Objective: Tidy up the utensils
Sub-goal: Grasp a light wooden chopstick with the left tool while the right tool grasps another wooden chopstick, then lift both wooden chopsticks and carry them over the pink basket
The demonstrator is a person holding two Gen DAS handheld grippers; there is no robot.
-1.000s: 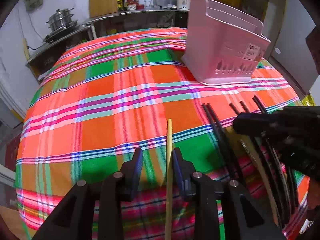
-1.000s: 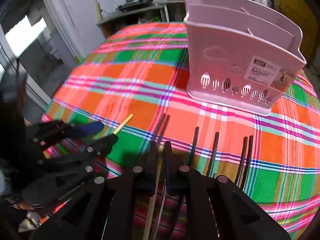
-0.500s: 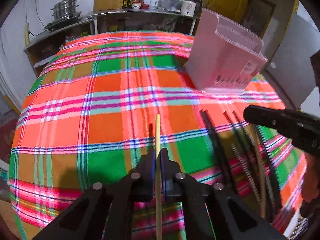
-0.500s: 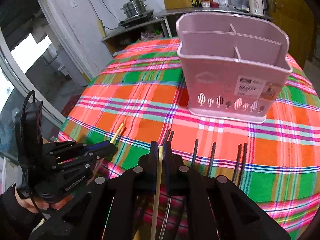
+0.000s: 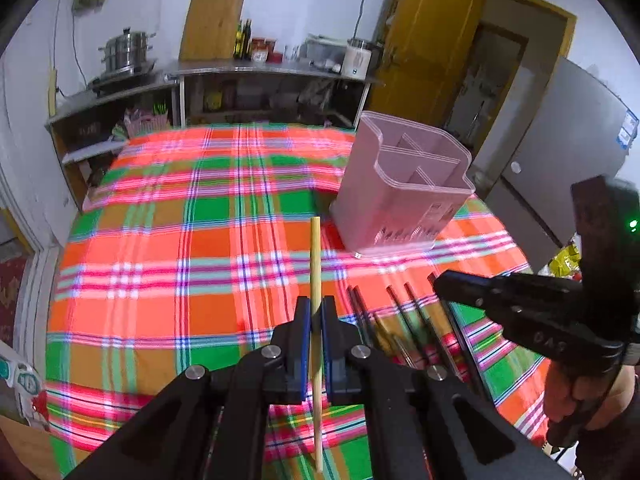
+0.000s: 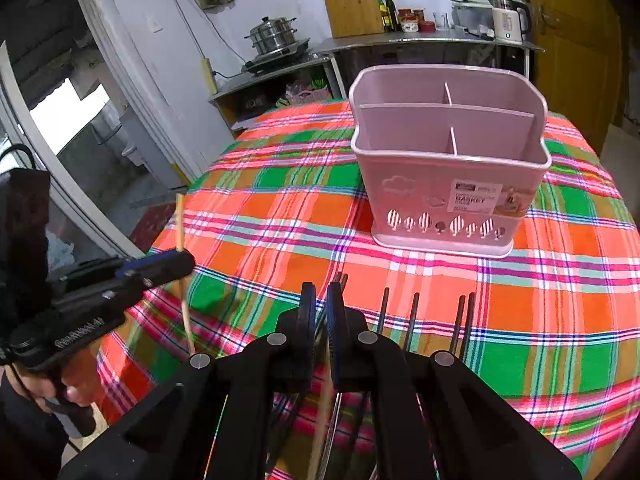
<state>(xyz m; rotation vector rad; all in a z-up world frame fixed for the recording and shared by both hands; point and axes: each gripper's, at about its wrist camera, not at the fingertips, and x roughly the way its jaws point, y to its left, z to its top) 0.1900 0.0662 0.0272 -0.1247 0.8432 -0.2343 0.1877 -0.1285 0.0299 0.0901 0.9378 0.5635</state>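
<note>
Both grippers, left [image 5: 315, 312] and right [image 6: 322, 300], pinched a wooden chopstick [image 5: 315, 264] each, liable to pivot missing the basket [image 6: 450, 160].

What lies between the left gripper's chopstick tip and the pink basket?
Only bare plaid tablecloth: in the left wrist view, nothing sits between the wooden chopstick held by the left gripper and the pink basket.
</note>
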